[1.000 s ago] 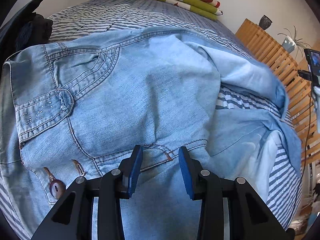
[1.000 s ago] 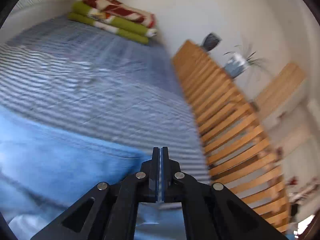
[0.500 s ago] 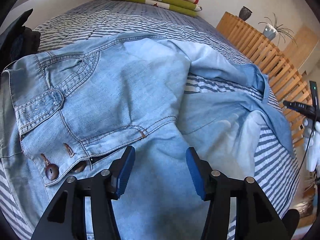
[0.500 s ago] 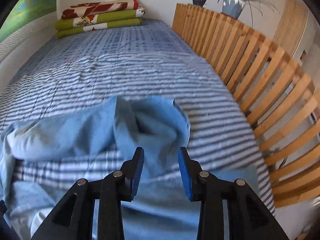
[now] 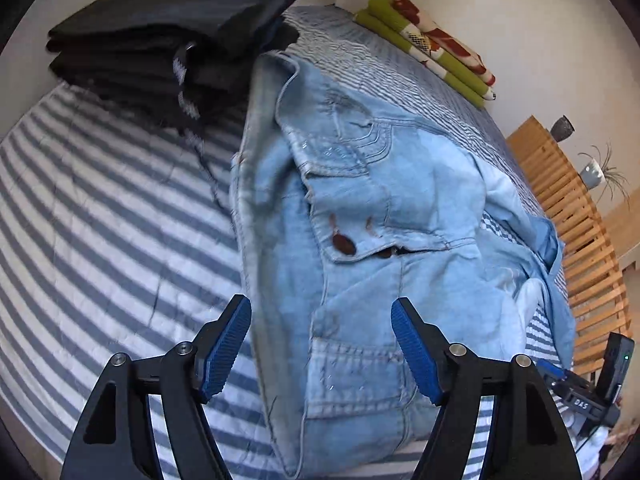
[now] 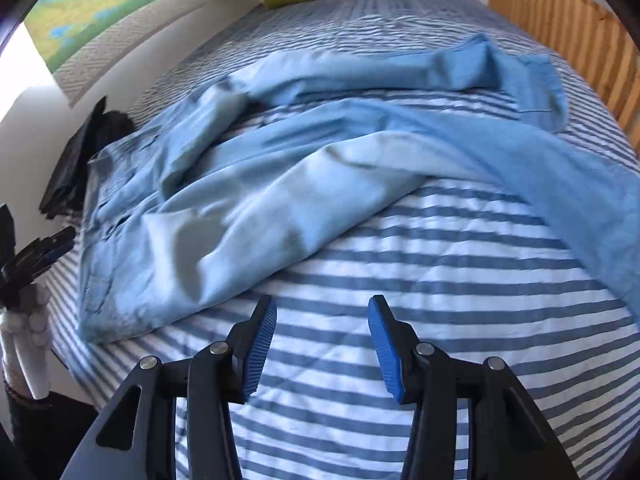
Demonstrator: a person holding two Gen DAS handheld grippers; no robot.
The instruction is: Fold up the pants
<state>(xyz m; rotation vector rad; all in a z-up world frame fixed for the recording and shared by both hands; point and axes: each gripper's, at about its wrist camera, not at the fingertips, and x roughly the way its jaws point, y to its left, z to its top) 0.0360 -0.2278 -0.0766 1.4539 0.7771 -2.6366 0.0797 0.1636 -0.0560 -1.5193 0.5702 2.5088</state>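
Note:
Light blue denim pants [image 5: 360,208] lie spread and rumpled on the striped bed, waistband and brown buttons facing up in the left wrist view. My left gripper [image 5: 322,344] hovers open just above the waist end, with nothing between its fingers. In the right wrist view the pants [image 6: 248,200] stretch from the left edge toward the far right, legs crumpled and partly turned over. My right gripper [image 6: 322,344] is open over bare striped bedding, a short way in front of the nearer leg, holding nothing.
A stack of folded black clothes [image 5: 172,40] sits at the bed's far left corner. Folded green and red blankets [image 5: 432,44] lie at the head. A wooden slatted rail [image 5: 576,220] runs along the right side. A gloved hand [image 6: 28,320] holds the other gripper at left.
Both grippers have drawn back from the pants and opened wider. The right gripper, shut a second ago, has let go of the leg. The left view has swung left to show the black stack.

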